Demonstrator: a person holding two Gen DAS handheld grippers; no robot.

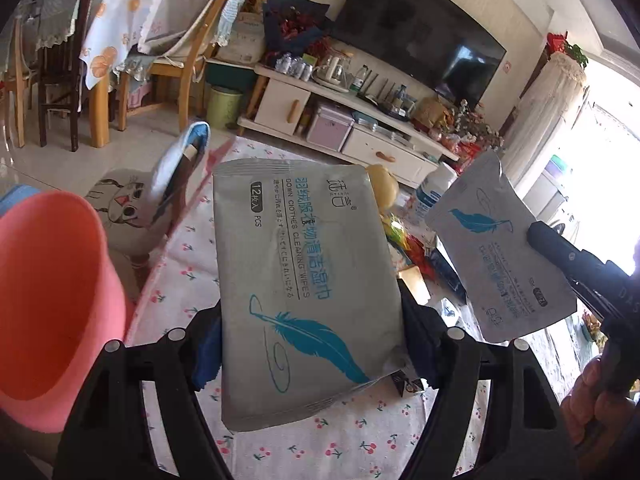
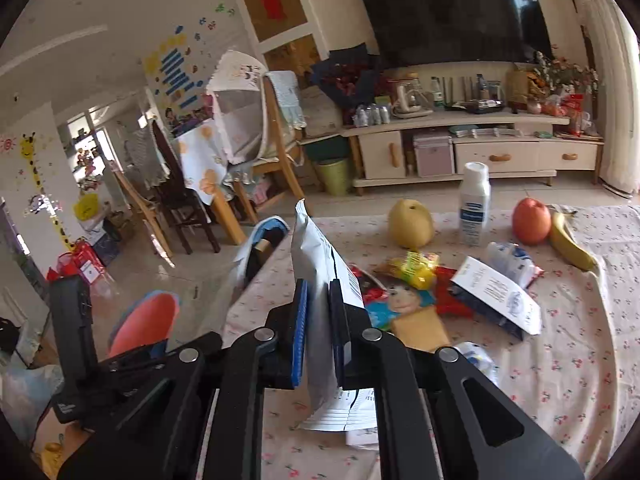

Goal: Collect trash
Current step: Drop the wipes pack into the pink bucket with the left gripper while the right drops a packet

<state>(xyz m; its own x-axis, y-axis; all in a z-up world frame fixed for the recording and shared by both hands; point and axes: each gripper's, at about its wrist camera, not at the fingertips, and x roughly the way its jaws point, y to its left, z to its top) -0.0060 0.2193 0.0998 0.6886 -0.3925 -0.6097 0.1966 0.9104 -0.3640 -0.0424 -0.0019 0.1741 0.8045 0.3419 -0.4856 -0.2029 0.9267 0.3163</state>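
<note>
My left gripper is shut on a grey wipes packet with a blue feather print, held flat above the flowered tablecloth. My right gripper is shut on a second grey wipes packet, held edge-on above the table; that packet also shows in the left wrist view with one dark finger on it. A pink trash bin stands at the left off the table edge; it also shows in the right wrist view. A pile of wrappers lies on the table.
A pear, a white bottle, a red apple and a banana stand at the table's far side. A white-and-blue carton lies by the wrappers. A stool with a cat print stands beyond the table's left edge.
</note>
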